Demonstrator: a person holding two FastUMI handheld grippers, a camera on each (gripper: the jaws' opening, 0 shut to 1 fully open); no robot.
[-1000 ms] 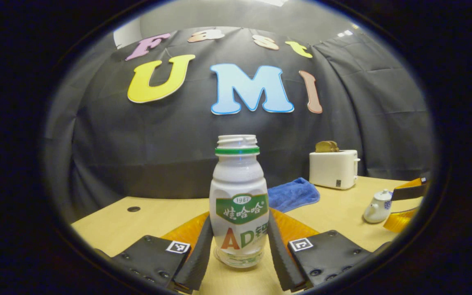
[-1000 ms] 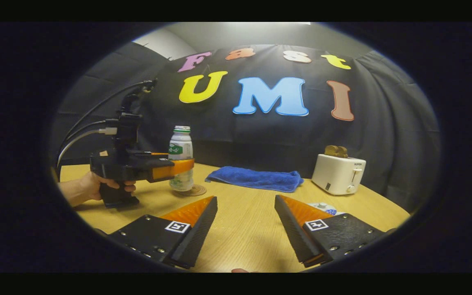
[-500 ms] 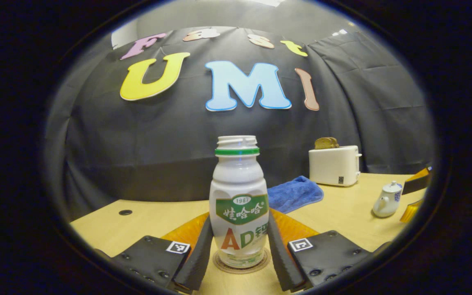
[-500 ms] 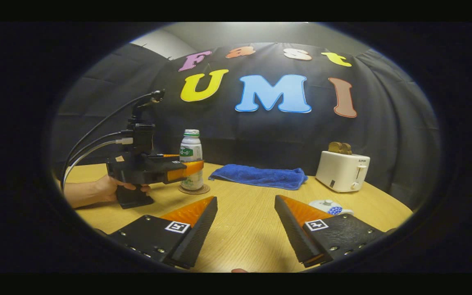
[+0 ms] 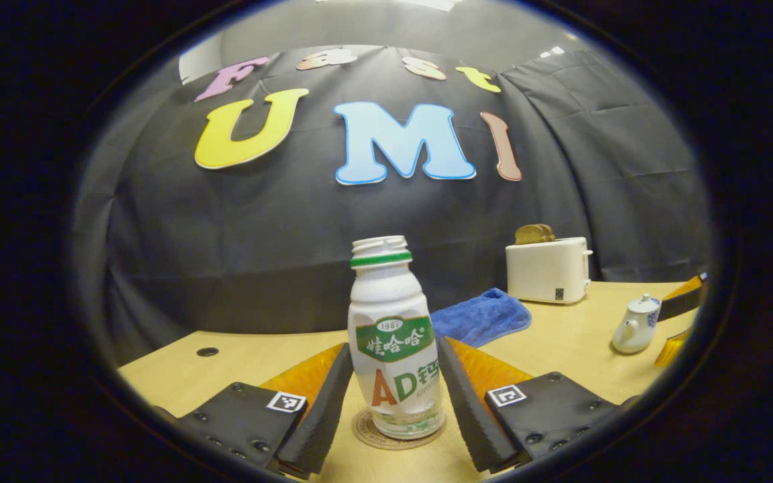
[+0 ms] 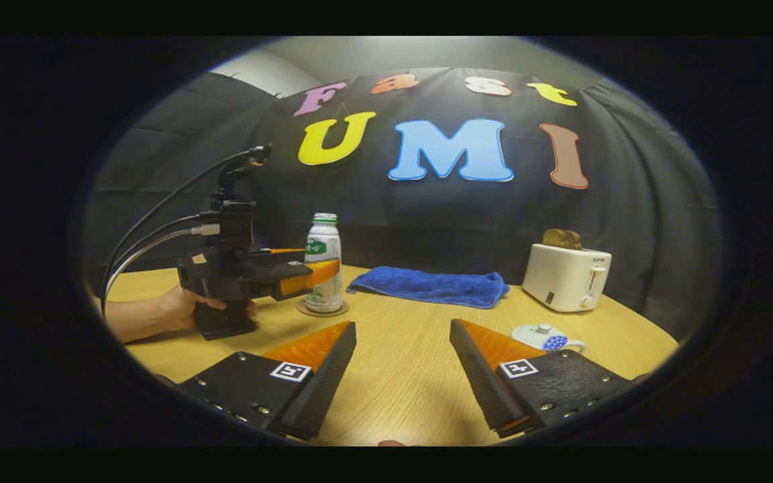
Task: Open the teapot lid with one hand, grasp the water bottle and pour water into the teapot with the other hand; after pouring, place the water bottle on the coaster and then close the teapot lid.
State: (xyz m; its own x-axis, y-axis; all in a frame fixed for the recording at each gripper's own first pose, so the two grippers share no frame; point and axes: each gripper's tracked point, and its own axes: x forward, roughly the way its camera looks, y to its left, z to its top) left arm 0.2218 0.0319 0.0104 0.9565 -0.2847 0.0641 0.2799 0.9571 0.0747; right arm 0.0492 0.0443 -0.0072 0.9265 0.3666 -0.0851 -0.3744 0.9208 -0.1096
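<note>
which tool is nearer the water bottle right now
Left. The left tool has its fingers on either side of the water bottle, which stands on the coaster. The right tool is open, well off across the table.

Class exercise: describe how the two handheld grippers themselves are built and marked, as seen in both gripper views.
Each gripper has two wedge-shaped fingers with ribbed inner faces, mounted on dark plates with screws and a small square black-and-white marker. In the right gripper view, the left gripper shows a dark boxy body, a pistol-style handle, an upright mount and several cables trailing back. The hand holding it shows no sleeve.
</note>
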